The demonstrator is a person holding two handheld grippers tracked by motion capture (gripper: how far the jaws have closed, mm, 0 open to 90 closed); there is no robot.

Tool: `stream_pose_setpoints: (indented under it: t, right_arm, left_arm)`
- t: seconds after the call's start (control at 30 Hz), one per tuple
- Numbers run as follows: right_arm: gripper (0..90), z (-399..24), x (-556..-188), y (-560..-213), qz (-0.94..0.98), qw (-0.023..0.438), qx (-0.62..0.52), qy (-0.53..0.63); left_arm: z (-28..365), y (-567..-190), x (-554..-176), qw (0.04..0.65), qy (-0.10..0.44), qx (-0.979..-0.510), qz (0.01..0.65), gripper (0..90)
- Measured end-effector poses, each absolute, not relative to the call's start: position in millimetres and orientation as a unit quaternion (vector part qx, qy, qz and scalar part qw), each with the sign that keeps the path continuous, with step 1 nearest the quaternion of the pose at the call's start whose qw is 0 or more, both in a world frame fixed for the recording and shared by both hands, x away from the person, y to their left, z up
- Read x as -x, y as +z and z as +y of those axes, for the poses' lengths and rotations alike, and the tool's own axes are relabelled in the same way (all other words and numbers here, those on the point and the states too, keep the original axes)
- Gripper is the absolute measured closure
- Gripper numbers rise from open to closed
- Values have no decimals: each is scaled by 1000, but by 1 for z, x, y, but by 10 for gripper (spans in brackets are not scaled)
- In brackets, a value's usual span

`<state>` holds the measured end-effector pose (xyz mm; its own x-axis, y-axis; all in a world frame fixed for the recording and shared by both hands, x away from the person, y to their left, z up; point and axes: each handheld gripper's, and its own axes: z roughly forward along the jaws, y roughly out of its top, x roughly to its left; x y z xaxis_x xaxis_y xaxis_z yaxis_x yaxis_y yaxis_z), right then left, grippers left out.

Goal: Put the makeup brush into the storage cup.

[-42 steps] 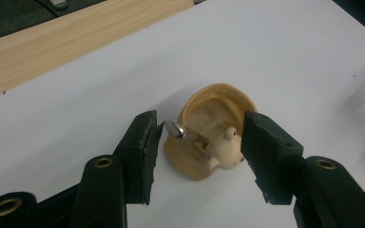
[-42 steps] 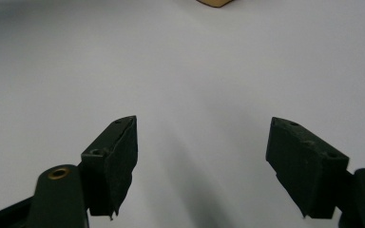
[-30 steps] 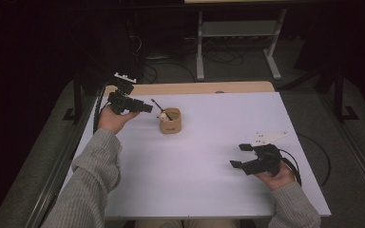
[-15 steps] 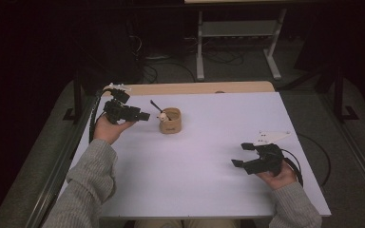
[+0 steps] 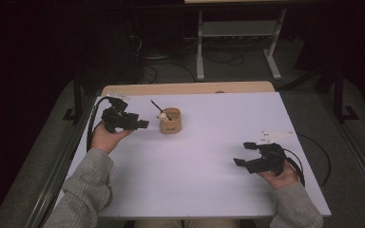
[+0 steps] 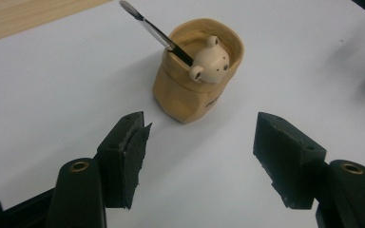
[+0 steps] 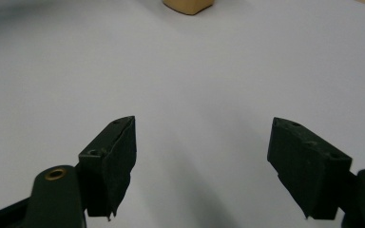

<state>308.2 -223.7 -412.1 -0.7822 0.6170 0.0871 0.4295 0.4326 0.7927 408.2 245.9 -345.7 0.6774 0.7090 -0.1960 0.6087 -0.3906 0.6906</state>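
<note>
Now left hand-held gripper (image 6: pixel 199 142) just opening, empty, near cup (image 6: pixel 197 90); right hand-held gripper (image 7: pixel 202 166) released

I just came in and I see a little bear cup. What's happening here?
A person sits at a white table with a gripper in each hand. The left gripper points at a tan cup that has a bear head on its rim and a brush leaning inside. Its jaws have just been opening, with nothing between them and the cup a little way ahead. The right gripper rests open, far from the cup.

Probably lab: cables (image 5: pixel 171 61), metal stand (image 5: pixel 237 38)
</note>
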Motion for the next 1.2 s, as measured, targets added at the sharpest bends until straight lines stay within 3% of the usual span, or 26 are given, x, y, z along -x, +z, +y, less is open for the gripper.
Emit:
stream_pose_setpoints:
  t: [1.2]
  right_arm:
    - [237, -226, -309, -414, 839, 112, -320, 425]
  left_arm:
    - [246, -368, -366, 413, 70, -827, 376, 299]
